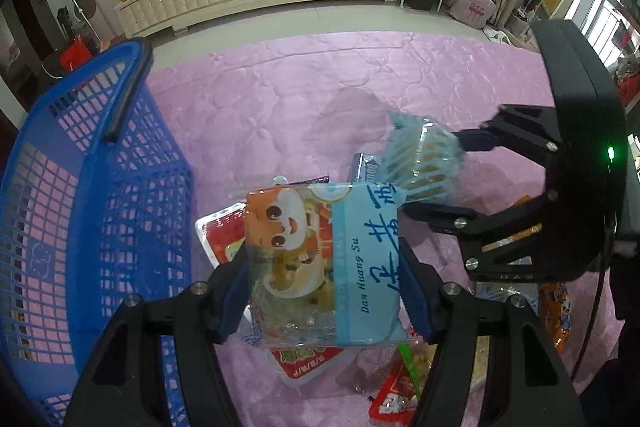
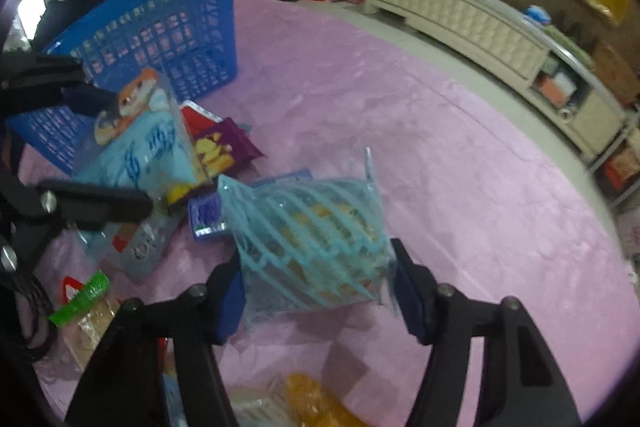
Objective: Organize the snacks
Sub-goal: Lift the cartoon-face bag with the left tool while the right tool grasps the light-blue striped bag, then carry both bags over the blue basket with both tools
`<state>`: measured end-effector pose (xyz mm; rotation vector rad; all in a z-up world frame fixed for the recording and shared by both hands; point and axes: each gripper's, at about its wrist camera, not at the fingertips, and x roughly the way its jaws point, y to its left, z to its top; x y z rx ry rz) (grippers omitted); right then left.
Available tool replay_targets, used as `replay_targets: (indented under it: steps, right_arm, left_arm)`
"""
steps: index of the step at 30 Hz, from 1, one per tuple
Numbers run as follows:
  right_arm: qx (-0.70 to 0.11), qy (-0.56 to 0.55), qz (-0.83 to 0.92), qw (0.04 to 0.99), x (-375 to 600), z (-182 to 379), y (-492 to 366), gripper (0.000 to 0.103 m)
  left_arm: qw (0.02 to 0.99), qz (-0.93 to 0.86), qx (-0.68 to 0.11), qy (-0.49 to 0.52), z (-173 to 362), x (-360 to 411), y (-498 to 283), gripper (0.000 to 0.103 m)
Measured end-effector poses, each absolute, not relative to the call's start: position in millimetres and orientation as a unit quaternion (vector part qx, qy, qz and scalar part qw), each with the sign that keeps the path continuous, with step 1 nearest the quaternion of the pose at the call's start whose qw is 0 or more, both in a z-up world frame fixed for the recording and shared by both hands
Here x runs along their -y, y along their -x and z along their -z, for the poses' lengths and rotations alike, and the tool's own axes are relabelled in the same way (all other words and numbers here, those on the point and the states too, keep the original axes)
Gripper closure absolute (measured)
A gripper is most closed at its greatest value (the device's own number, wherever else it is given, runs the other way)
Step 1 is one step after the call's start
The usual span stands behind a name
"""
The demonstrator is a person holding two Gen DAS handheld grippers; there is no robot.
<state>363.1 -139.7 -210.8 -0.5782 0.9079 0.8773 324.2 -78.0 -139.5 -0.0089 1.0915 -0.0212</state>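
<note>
While the left gripper (image 1: pixel 324 267) pinches a light-blue plastic snack bag with a cartoon animal (image 1: pixel 320 259) between its pads, ready for the blue plastic lattice basket (image 1: pixel 100 187) at its left, the right gripper (image 2: pixel 316 279) clamps a clear blue-striped cookie packet (image 2: pixel 312 239)

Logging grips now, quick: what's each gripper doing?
Left gripper: shut on the cartoon snack bag.
Right gripper: shut on the blue-striped snack bag.
</note>
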Motion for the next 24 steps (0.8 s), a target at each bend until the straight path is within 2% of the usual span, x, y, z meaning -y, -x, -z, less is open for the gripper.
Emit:
replay_targets:
  steps: [15, 24]
  right_arm:
    - [-0.408, 0.181, -0.329, 0.832, 166.3, 114.3, -297.1, 0.036]
    - [-0.381, 0.172, -0.285, 0.862, 153.2, 52.1, -247.3, 0.036]
  left_arm:
    - [0.891, 0.032, -0.453, -0.013, 72.1, 72.8, -262.8, 0.04]
    - [0.915, 0.04, -0.401, -0.018, 18.7, 51.9, -213.1, 0.04]
